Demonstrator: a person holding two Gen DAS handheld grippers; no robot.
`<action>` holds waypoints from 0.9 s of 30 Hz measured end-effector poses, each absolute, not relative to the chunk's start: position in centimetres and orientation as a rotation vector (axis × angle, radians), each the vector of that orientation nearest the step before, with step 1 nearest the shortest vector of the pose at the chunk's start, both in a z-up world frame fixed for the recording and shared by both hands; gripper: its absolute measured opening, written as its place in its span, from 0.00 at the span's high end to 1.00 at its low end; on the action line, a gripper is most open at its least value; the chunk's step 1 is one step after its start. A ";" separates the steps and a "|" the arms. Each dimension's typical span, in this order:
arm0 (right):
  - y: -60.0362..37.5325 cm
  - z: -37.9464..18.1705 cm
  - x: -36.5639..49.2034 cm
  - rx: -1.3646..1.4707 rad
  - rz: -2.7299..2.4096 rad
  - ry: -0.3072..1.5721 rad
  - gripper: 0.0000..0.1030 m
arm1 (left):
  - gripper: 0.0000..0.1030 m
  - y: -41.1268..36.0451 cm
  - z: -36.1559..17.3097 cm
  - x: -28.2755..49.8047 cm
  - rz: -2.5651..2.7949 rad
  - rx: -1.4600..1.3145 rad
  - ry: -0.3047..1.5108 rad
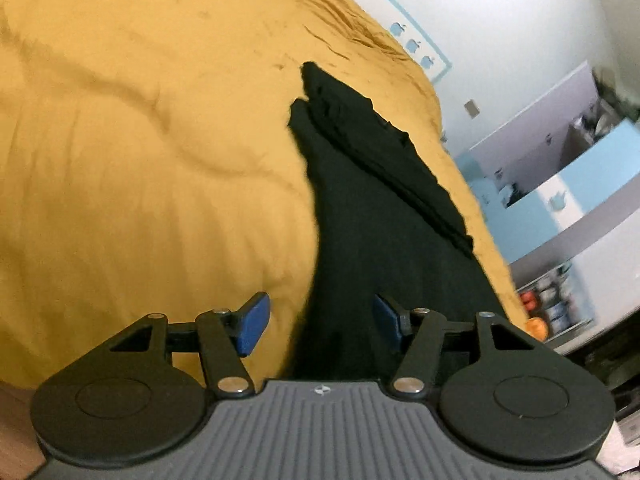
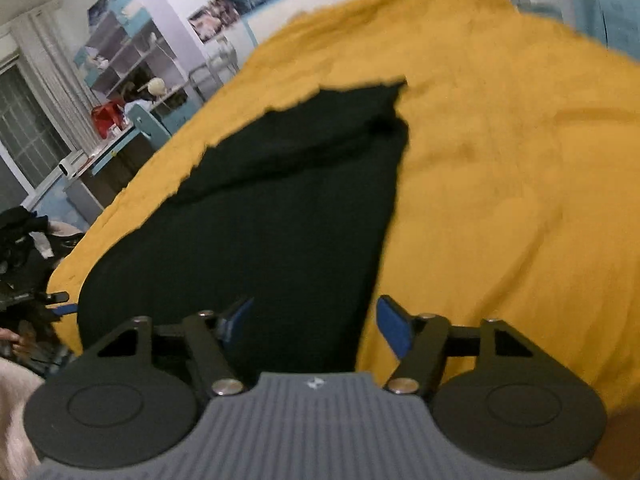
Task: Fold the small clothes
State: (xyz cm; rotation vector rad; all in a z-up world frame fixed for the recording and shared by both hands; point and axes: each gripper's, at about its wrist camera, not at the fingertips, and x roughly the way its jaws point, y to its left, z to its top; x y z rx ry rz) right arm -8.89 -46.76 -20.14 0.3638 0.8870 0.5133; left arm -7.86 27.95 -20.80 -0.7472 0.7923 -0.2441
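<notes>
A black garment (image 1: pixel 372 216) lies flat on a mustard-yellow bedspread (image 1: pixel 140 160), partly folded, with a doubled layer along its right side. My left gripper (image 1: pixel 320 322) is open, blue pads apart, low over the garment's near end; its right pad is over the cloth. In the right wrist view the same garment (image 2: pixel 280 208) spreads away from me on the bedspread (image 2: pixel 500 180). My right gripper (image 2: pixel 316 324) is open over the garment's near right edge; its left pad is over the cloth and its right pad over the bedspread. Nothing is held.
The bed edge runs along the right in the left wrist view, with blue and white shelves (image 1: pixel 560 184) beyond. In the right wrist view, shelves (image 2: pixel 132 60), a desk with a red item (image 2: pixel 106 118) and dark clutter (image 2: pixel 24 240) stand left of the bed.
</notes>
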 end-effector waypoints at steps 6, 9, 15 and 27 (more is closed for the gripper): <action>-47.0 -23.5 -9.8 0.439 0.573 0.977 0.39 | 0.34 27.0 -24.1 -6.3 -0.368 -0.792 0.836; -46.8 -24.2 -10.0 0.474 0.641 1.020 0.39 | 0.34 25.9 -24.9 -5.2 -0.467 -0.803 0.902; -44.9 -27.3 -10.0 0.524 0.719 1.143 0.36 | 0.28 25.0 -25.9 -3.4 -0.520 -0.814 0.928; -43.1 -26.6 -10.3 0.577 0.772 1.122 0.80 | 0.84 24.3 -24.7 -5.5 -0.566 -0.726 0.911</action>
